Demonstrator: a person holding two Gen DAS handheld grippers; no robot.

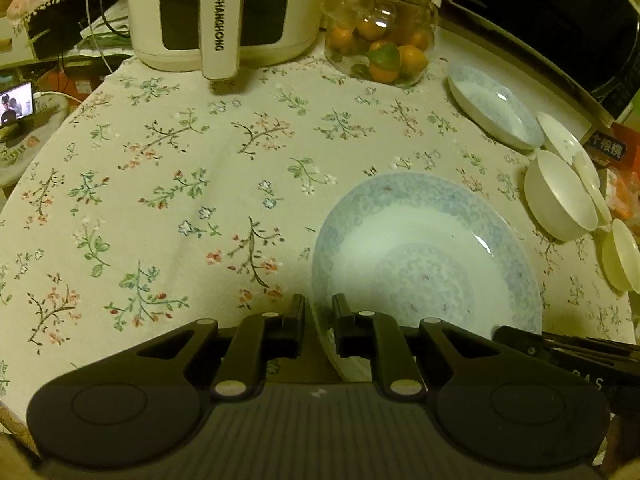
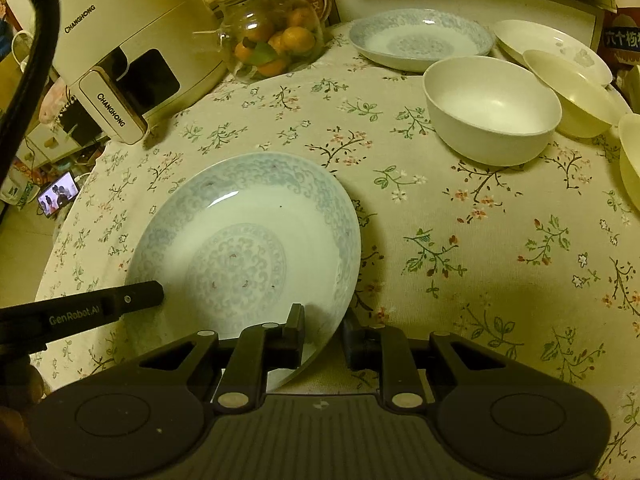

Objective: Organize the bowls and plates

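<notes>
A blue-patterned plate (image 1: 424, 252) is held tilted above the flowered tablecloth (image 1: 180, 200); it also shows in the right wrist view (image 2: 244, 244). My left gripper (image 1: 319, 316) is shut on its near left rim. My right gripper (image 2: 322, 328) is shut on its near right rim. A second blue-patterned plate (image 2: 420, 38) lies at the back, also seen in the left wrist view (image 1: 494, 106). A white bowl (image 2: 490, 110) stands right of centre, seen too in the left wrist view (image 1: 558, 196). A white plate (image 2: 560, 46) and cream bowls (image 2: 572, 92) lie behind it.
A white Changhong appliance (image 1: 222, 12) stands at the back, also in the right wrist view (image 2: 128, 56). A glass jar of oranges (image 1: 384, 40) stands beside it, also in the right wrist view (image 2: 272, 32). A dark microwave (image 1: 560, 20) is at the far right. A phone (image 2: 58, 198) glows below the table's left edge.
</notes>
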